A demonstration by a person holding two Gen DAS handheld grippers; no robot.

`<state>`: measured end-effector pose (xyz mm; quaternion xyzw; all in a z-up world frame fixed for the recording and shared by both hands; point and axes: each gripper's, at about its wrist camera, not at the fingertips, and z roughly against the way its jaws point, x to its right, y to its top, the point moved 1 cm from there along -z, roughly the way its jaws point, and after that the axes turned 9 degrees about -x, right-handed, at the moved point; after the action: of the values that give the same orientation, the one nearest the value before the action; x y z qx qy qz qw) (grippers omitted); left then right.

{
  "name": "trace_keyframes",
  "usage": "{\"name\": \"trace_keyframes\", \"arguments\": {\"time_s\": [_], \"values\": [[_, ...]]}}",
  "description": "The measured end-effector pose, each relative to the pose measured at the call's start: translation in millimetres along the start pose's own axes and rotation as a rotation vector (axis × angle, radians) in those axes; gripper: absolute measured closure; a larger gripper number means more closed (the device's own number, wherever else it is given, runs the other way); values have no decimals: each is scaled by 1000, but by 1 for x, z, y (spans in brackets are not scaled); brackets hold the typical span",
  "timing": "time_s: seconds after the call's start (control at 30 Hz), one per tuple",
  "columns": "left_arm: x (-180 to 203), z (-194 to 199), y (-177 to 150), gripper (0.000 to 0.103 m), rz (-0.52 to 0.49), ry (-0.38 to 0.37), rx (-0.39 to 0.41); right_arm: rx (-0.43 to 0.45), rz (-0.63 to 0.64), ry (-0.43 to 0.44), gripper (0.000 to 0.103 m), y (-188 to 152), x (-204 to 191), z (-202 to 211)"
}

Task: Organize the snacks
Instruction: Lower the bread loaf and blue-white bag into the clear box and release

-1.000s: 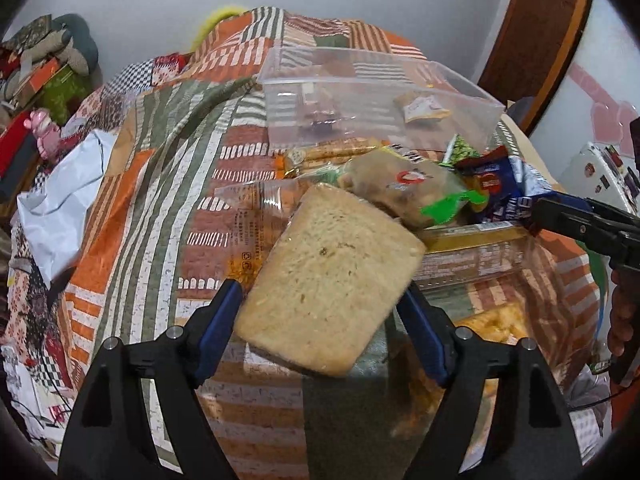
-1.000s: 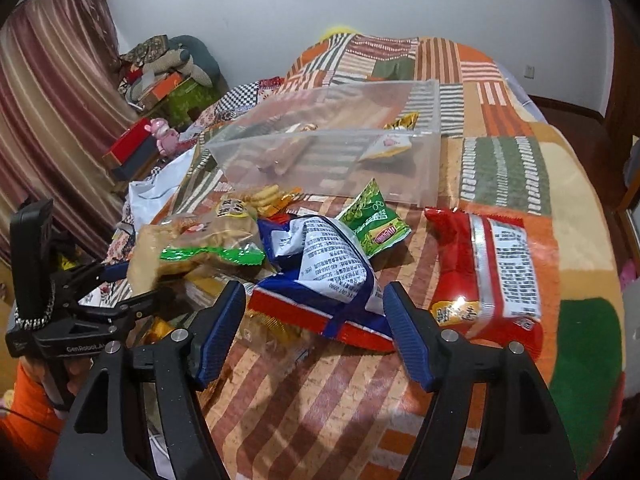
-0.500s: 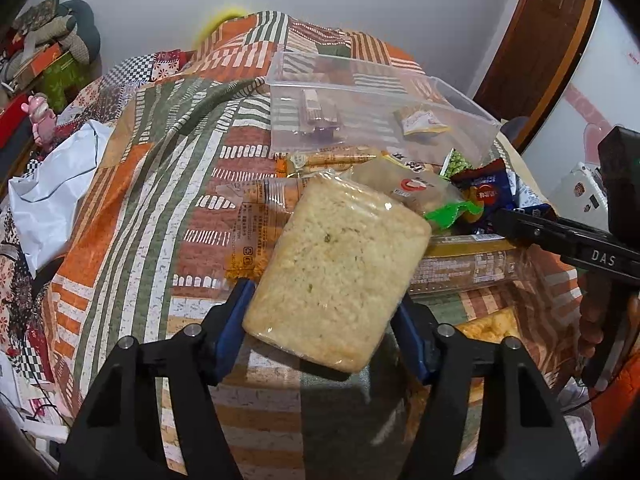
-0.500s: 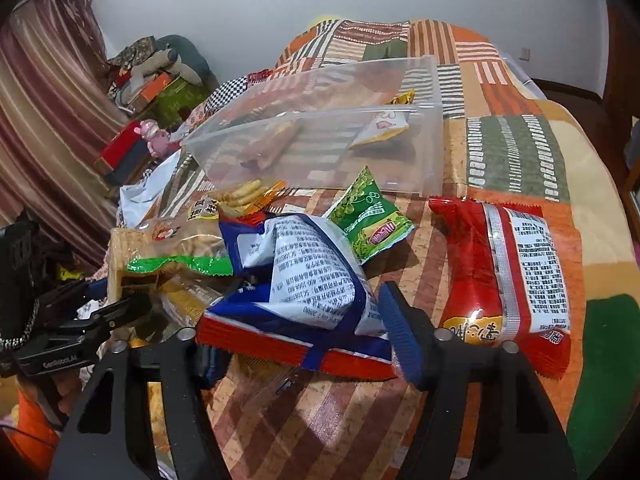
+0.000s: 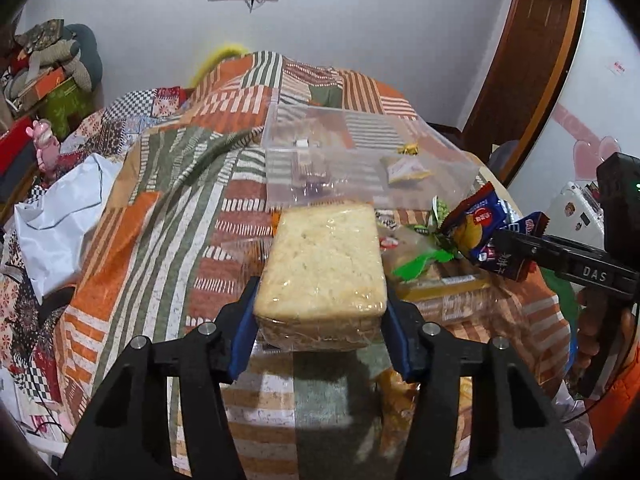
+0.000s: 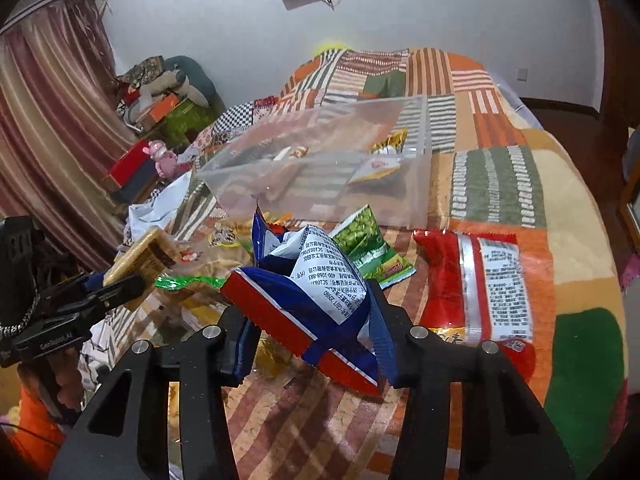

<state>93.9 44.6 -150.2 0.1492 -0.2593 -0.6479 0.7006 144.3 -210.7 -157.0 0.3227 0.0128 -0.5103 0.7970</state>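
My left gripper is shut on a wrapped pack of pale crackers, held above the patchwork quilt; the pack also shows in the right wrist view. My right gripper is shut on a blue, white and red chip bag, lifted off the quilt; the bag also shows in the left wrist view. A clear plastic bin with a few small snack packets stands beyond both; it also shows in the left wrist view.
On the quilt lie a green pea packet, a red bag and a green-sealed bread bag. A white bag and clutter lie left of the bed. A wooden door stands at right.
My right gripper closed on the blue chip bag and lifted it. My left gripper straightened the cracker pack and moved it toward the clear bin.
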Motion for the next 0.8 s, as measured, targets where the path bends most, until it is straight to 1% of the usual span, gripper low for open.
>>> {"name": "trace_keyframes", "arguments": {"time_s": [0.13,0.4,0.67,0.8], "values": [[0,2,3,49,5,-1,15,33,2,4,58,4,-2,11],[1,11,19,49,1,-6,72,108,7,-15,58,16,-6,29],[1,14,46,49,9,-15,118,166,-4,-22,58,31,-1,39],[4,15,64,49,-7,-7,141,182,-5,-29,58,39,2,39]]}}
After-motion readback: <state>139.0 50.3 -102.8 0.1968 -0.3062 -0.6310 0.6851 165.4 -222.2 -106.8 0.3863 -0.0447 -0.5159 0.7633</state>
